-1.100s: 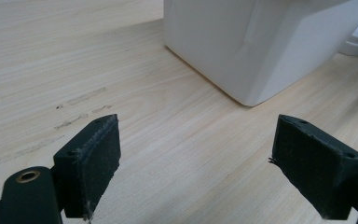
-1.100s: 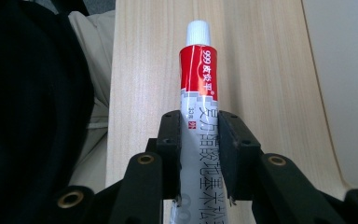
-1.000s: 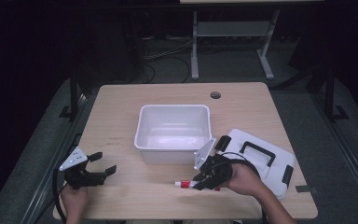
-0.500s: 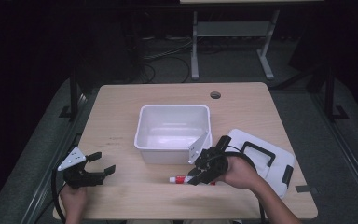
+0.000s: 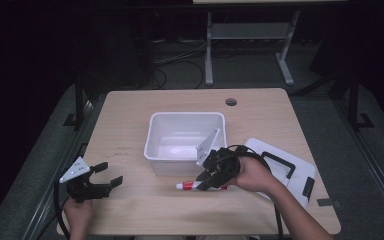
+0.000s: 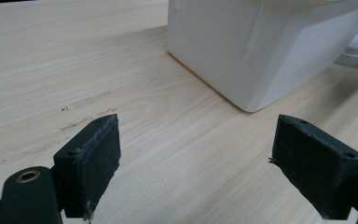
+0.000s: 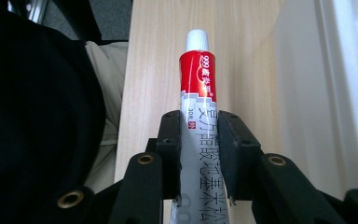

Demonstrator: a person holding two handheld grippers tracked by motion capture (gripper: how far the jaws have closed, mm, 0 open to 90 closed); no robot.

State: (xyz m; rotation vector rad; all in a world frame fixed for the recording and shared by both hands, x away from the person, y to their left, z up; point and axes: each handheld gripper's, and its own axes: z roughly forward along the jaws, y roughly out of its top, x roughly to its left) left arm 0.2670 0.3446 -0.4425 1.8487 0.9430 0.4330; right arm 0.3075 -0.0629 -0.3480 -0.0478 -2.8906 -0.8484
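A red and white tube [image 5: 187, 186] with a white cap [image 7: 197, 39] is held level just in front of the white bin [image 5: 161, 127], lifted off the table. My right gripper [image 5: 206, 183] is shut on the tube [image 7: 197, 102]; both pads press its grey lower part, cap pointing away. My left gripper [image 5: 111, 175] rests near the table's front left corner, its jaws wide apart with nothing between them. The left gripper view looks past its pads [image 6: 93, 154] at bare wood and a corner of the bin [image 6: 256, 51].
A white lid [image 5: 290, 167] with black handle and clips lies right of the bin. A round cable hole [image 5: 231, 102] sits near the table's far edge. The person's dark clothing [image 7: 37, 121] shows at the left of the right gripper view.
The right gripper has risen with the tube and carried it a little toward the bin. The left gripper has stayed where it was.
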